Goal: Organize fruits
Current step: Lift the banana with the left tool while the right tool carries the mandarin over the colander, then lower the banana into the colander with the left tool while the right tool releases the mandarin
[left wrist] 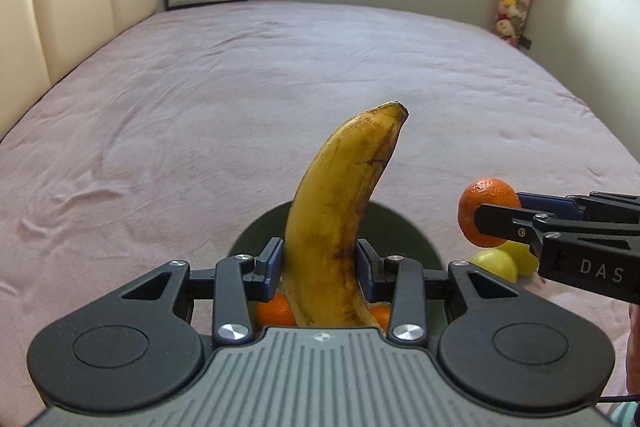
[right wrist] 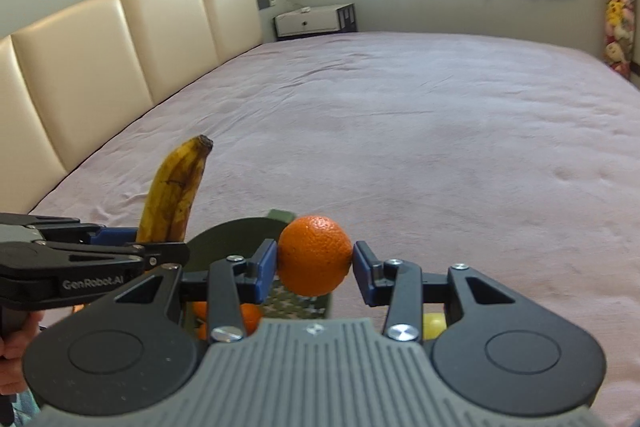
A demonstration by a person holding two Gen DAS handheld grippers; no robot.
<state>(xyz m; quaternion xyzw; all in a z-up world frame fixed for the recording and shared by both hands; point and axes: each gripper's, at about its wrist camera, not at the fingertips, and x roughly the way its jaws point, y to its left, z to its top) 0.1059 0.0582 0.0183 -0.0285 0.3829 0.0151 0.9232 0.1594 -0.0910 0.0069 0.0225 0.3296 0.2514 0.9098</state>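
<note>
**Fruit sorting: two pieces in carriage above the bowl**

Item 1. Left gripper (left wrist: 320,267): jaws narrowed onto a banana (left wrist: 344,203), blue pads pressed on either side of its lower body. The banana stood nearly upright, its dark tip highest, skin yellow with brown speckling.

Item 2. Right gripper (right wrist: 314,261): jaws closed on an orange (right wrist: 314,255), one pad at each flank. The orange was held clear of the bed.

Item 3. Bowl (left wrist: 416,239), dark green, standing on the pink bed cover (left wrist: 240,99) near the bed's near edge, directly under the banana. At least two small oranges (left wrist: 274,311) lay inside it, partly hidden by the left gripper's body. A patterned green thing (right wrist: 304,303) showed under the held orange; what it was could not be told.

Item 4. Two yellow-green fruits (left wrist: 494,263), lying on the cover just beside the bowl, below the held orange. Their kind was not certain.

Item 5. Bed: cream padded headboard (right wrist: 140,39) along its left edge; the remainder of the cover bare.

Step in hand, as judged: transport, both fruits gripped and lifted, neither yet set down.

Next move, as judged: each hand would need to bring its fruit low over its place, the orange most likely into the bowl with its fellows, and only then part the jaws. The banana, tall and top-heavy, would call for laying over before release.
</note>
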